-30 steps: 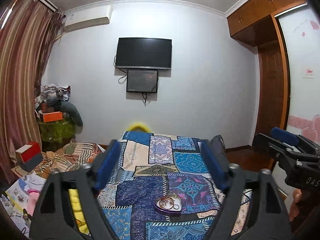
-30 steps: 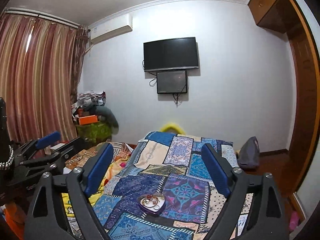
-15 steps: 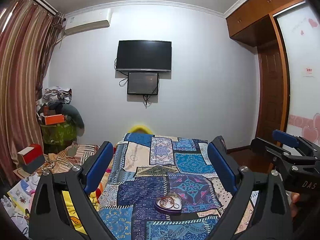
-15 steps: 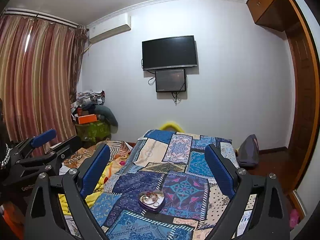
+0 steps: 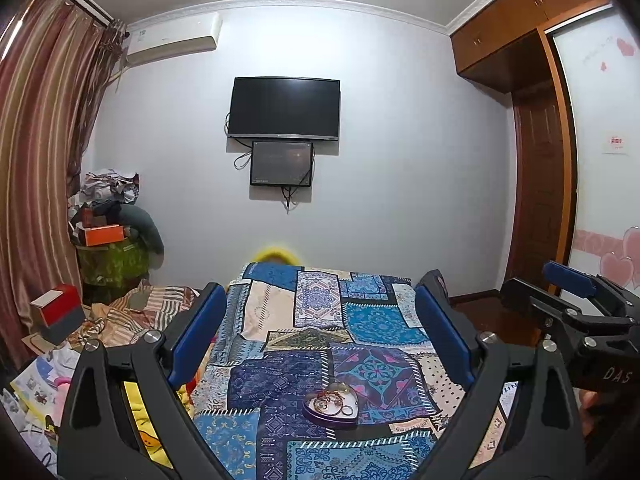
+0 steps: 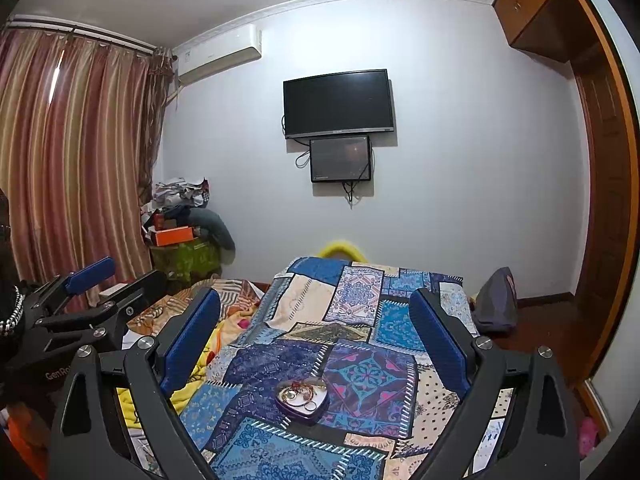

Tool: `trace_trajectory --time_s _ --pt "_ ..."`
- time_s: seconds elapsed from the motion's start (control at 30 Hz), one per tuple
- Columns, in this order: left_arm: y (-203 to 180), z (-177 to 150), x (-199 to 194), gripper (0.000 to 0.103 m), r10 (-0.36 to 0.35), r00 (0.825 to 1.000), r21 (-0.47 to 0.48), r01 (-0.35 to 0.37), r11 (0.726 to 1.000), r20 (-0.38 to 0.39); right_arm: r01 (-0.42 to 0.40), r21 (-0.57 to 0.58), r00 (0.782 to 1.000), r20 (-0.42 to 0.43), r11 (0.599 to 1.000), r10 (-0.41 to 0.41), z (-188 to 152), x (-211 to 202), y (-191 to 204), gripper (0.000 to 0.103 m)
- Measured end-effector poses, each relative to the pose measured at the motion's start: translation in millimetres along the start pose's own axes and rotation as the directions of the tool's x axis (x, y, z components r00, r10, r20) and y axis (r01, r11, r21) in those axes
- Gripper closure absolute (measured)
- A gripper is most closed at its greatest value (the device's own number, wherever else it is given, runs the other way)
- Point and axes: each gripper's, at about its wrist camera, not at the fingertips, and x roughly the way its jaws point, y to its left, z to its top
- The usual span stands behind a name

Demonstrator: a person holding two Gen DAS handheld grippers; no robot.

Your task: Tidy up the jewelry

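A purple heart-shaped dish [image 5: 331, 404] with several rings and chains tangled in it lies on the patchwork bedspread [image 5: 360, 320]. My left gripper [image 5: 320, 304] hovers above the near end of the bed, open, its blue pads wide apart with nothing between them. The dish sits lower down in the gap, farther along the bed. In the right wrist view the same dish [image 6: 302, 396] lies ahead of my right gripper [image 6: 315, 300], which is also open and holds nothing. Each gripper shows at the edge of the other's view: the right gripper [image 5: 560, 292], the left gripper [image 6: 120, 280].
Folded blankets and a yellow cloth [image 6: 192, 376] crowd the bed's left side, with boxes and piled clothes [image 5: 108, 236] in the corner by the curtain. A grey bag [image 6: 496, 300] leans at the bed's right edge. A wooden wardrobe [image 5: 536, 184] stands on the right.
The left gripper's jaws have spread wider. The right gripper's jaws have also widened a little. The dish lies where it was.
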Motion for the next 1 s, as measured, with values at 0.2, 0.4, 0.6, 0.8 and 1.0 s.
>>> trace_trajectory --time_s 0.2,0.4,0.6,0.8,1.0 --pt "-1.4 -1.1 -0.1 0.001 0.004 1.000 -0.005 -0.004 1.000 0.002 0.001 0.003 1.000 -0.006 1.000 -0.001 0.1 -0.1 -0.6 0.009" --pt "-1.6 -1.5 2.2 0.001 0.007 1.000 -0.006 -0.007 1.000 -0.009 0.000 0.004 1.000 -0.009 1.000 0.000 0.5 -0.2 -1.1 0.009" --pt "-1.0 -1.7 3.0 0.001 0.003 1.000 -0.008 -0.003 1.000 -0.014 0.001 0.006 1.000 -0.012 1.000 0.000 1.0 0.0 -1.8 0.009" --pt "0.7 -3.2 4.4 0.001 -0.013 1.000 -0.014 0.013 1.000 -0.024 0.001 0.006 1.000 -0.014 1.000 0.000 0.8 0.2 -2.3 0.009" --pt "2.3 -3.2 6.7 0.001 -0.026 0.999 -0.020 0.025 0.999 -0.033 0.001 0.007 1.000 -0.013 1.000 -0.001 0.7 0.2 -2.5 0.009"
